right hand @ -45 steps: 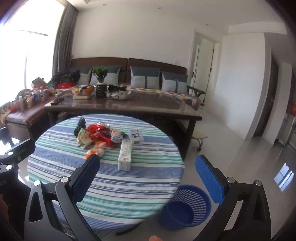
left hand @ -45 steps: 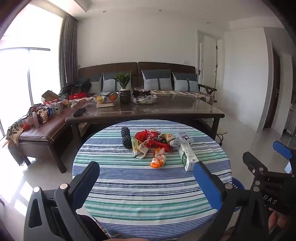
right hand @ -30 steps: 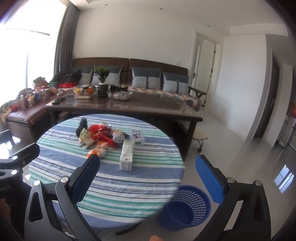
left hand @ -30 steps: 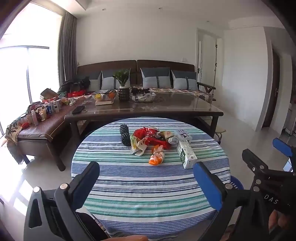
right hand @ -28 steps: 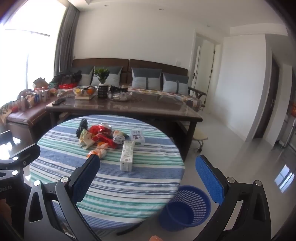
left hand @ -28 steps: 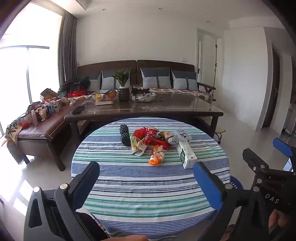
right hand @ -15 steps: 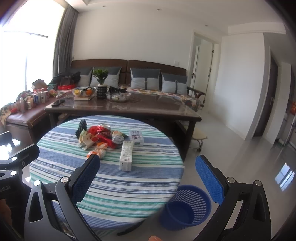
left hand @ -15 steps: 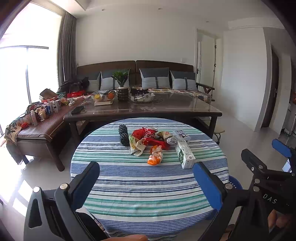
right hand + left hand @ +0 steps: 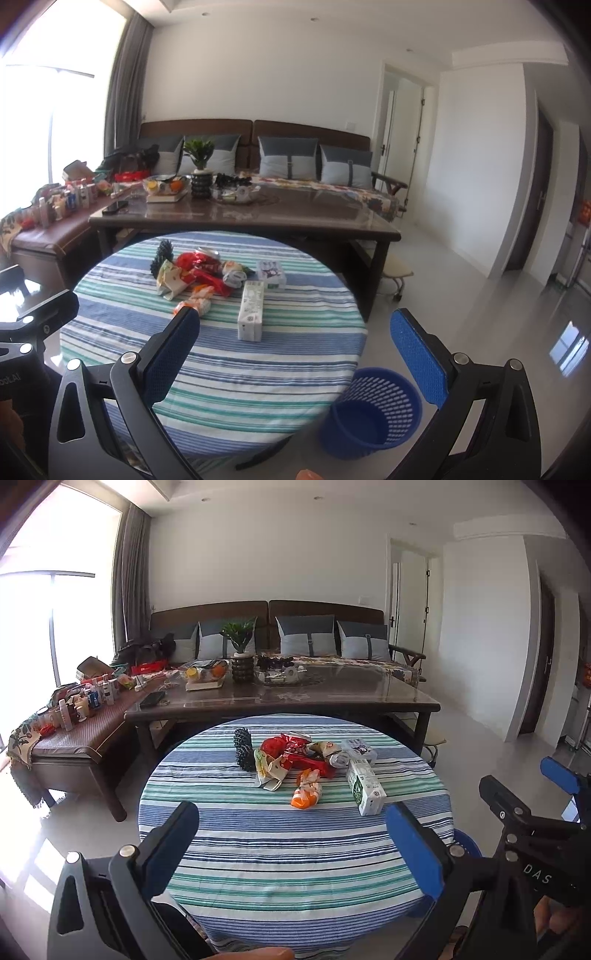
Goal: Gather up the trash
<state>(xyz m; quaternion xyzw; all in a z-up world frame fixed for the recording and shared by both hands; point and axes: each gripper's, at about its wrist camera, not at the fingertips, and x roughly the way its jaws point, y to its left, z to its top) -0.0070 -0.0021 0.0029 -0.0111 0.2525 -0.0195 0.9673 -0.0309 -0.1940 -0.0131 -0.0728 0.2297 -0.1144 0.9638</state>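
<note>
Both tools are spread wide with nothing between their blue pads: the left tool [image 9: 293, 840] and the right tool [image 9: 295, 354] hover short of the round striped surface [image 9: 295, 853], neither touching anything.

The trash sits in a loose heap toward 12 o'clock on that surface. At the heap's 4 o'clock edge lies a white carton [image 9: 251, 310] on its side, a little apart from the rest. It looks stiff and boxy, probably light if emptied, so a grip across its narrow flat sides should hold well. The orange wrapper [image 9: 306, 794] and the red wrappers [image 9: 295, 753] look thin, crinkly and slick; I would pinch a bunched fold instead of a flat face. A beige paper packet [image 9: 269, 771] seems soft and crushable. A dark spiky object [image 9: 243, 749] stands at the heap's 10 o'clock; I cannot tell what it is.

The blue mesh bin [image 9: 371, 413] stands on the floor at the surface's 4 o'clock.

Print on the carton is too small to read. The right tool's body, seen from the left wrist, shows "DAS".
</note>
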